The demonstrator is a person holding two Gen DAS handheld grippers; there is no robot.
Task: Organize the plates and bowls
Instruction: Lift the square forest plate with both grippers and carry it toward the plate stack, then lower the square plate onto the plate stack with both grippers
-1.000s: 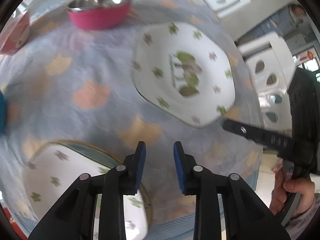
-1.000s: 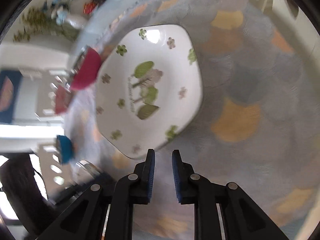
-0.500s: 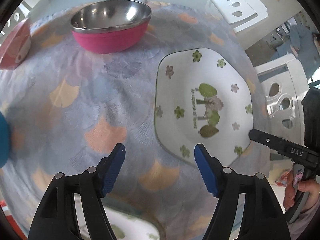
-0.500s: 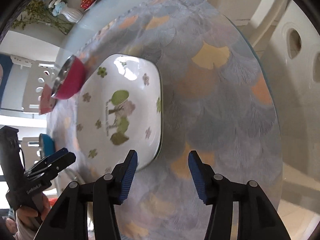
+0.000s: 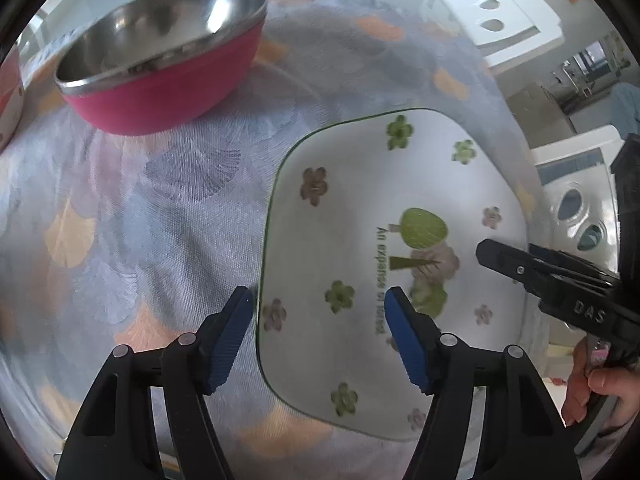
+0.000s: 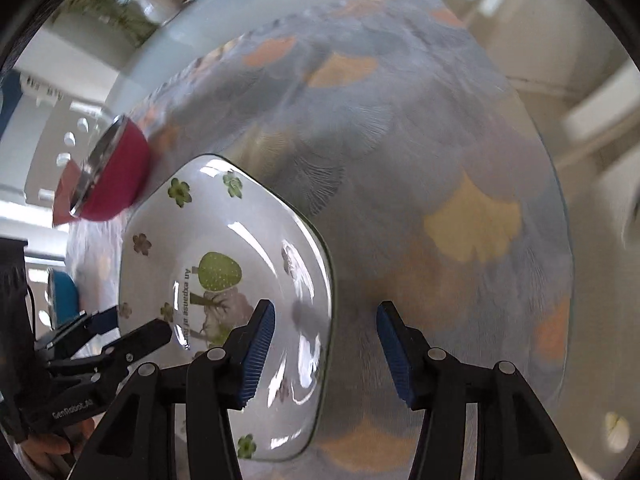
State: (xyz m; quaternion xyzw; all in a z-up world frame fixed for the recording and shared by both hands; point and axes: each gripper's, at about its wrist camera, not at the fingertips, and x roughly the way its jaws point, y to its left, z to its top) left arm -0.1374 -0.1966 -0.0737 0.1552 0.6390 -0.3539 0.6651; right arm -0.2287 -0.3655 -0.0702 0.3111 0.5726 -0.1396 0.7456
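A white plate [image 5: 360, 200] with green flowers and a tree print lies flat on the patterned tablecloth [image 5: 160, 220]. My left gripper [image 5: 318, 332] straddles the plate's left rim; its jaws are closing and the pads are clear of the rim. From the other side, my right gripper [image 6: 326, 344] straddles the opposite rim of the plate [image 6: 240, 220]; its jaws are opening and the pads do not touch. A pink bowl [image 5: 168, 76] with a steel inside stands behind the plate.
A blue bowl [image 6: 64, 300] sits at the far left of the right wrist view, beyond the pink bowl [image 6: 116, 176]. White chairs [image 5: 492, 12] stand around the round table. A vase of flowers [image 6: 152, 4] is on a counter behind. A hand [image 5: 592, 392] holds the right gripper's handle.
Both grippers went from shut to open and came down over opposite rims of the plate. The second plate at the bottom of the left wrist view has gone out of sight.
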